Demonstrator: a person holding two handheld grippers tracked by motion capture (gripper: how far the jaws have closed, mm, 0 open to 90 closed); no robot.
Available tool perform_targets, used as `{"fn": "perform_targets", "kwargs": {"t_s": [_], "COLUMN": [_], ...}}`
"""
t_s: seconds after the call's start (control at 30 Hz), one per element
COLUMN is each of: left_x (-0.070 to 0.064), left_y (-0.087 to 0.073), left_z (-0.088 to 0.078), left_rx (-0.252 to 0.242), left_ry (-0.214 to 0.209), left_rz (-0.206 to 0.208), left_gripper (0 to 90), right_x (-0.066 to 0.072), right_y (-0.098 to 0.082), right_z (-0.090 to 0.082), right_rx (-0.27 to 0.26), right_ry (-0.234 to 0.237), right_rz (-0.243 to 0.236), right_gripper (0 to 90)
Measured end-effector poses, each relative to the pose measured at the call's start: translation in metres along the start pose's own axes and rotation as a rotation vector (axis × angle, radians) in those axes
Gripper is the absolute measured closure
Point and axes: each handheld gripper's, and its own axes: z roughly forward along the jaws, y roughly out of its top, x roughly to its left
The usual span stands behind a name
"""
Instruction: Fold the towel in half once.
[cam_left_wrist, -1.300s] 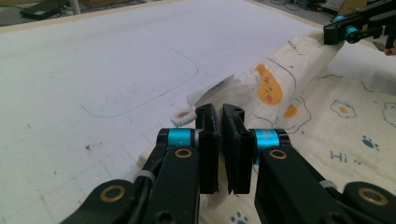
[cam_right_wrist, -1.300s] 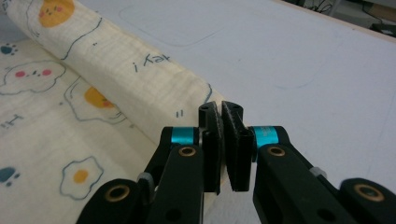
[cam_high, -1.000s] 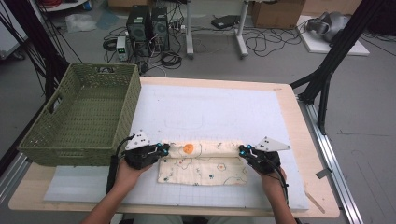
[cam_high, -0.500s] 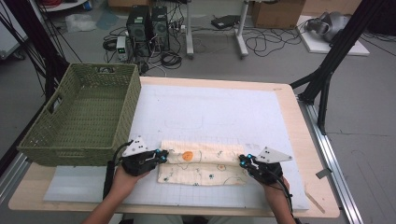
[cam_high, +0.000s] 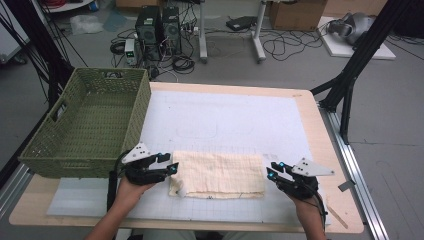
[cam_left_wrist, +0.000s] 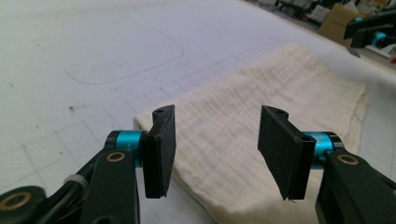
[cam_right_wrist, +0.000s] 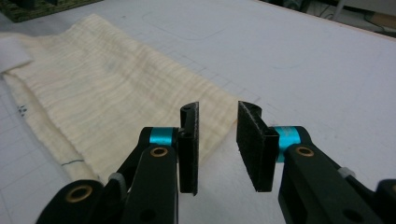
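Both claws have just been opening, nothing between the jaws. The left claw (cam_high: 172, 167) sits at the left end of the folded cloth (cam_high: 220, 173), the right claw (cam_high: 270, 171) just off its right end. The cloth's long axis runs claw to claw on the counter (cam_high: 310, 110). One cloth, one green basket (cam_high: 90, 120), two claws.

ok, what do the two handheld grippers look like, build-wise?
Both the left gripper and the right gripper have black bodies, flat black rectangular jaws, teal collars behind the pads and brass-coloured pivot pins. Each carries a grey three-cornered plate on top and trails a black cable. Forearms are bare, no sleeves in view.
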Motion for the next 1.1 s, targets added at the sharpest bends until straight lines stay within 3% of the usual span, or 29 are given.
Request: {"fn": "perform_targets", "kwargs": {"t_s": [0.1,0.17,0.23,0.3,0.53,0.63,0.73,0.8,0.9,1.1], "left_x": [0.003,0.003,0.001,-0.002,-0.005,-0.009,-0.013,-0.016,-0.018,-0.016], "left_y": [0.002,0.0,-0.003,-0.007,-0.014,-0.015,-0.016,-0.016,-0.015,-0.006], "left_z": [-0.003,0.0,0.006,0.012,0.021,0.023,0.025,0.025,0.025,0.015], "left_rx": [-0.011,0.023,0.081,0.131,0.208,0.234,0.258,0.262,0.246,0.164], "left_ry": [0.017,0.025,0.018,0.017,0.035,0.035,0.058,0.067,0.063,0.014], "left_rz": [-0.011,-0.021,-0.02,0.001,0.023,0.06,0.098,0.133,0.155,0.099], "left_gripper": [47.3,47.9,49.1,49.1,49.5,55.9,69.5,80.6,84.1,84.4], "right_x": [-0.002,-0.002,0.002,0.006,0.015,0.02,0.024,0.024,0.025,0.024], "right_y": [-0.003,-0.004,-0.003,-0.003,-0.005,-0.007,-0.009,-0.008,-0.008,-0.004], "right_z": [0.0,0.003,0.008,0.013,0.026,0.032,0.039,0.039,0.039,0.032], "right_rx": [0.014,0.019,0.041,0.063,0.118,0.158,0.219,0.221,0.225,0.179], "right_ry": [-0.016,-0.015,0.015,0.044,0.113,0.157,0.163,0.165,0.169,0.18], "right_rz": [0.011,0.012,0.016,-0.015,-0.032,-0.05,-0.075,-0.076,-0.086,-0.086], "right_gripper": [68.1,66.7,66.8,67.0,62.2,64.5,72.4,82.1,87.9,88.3]}}
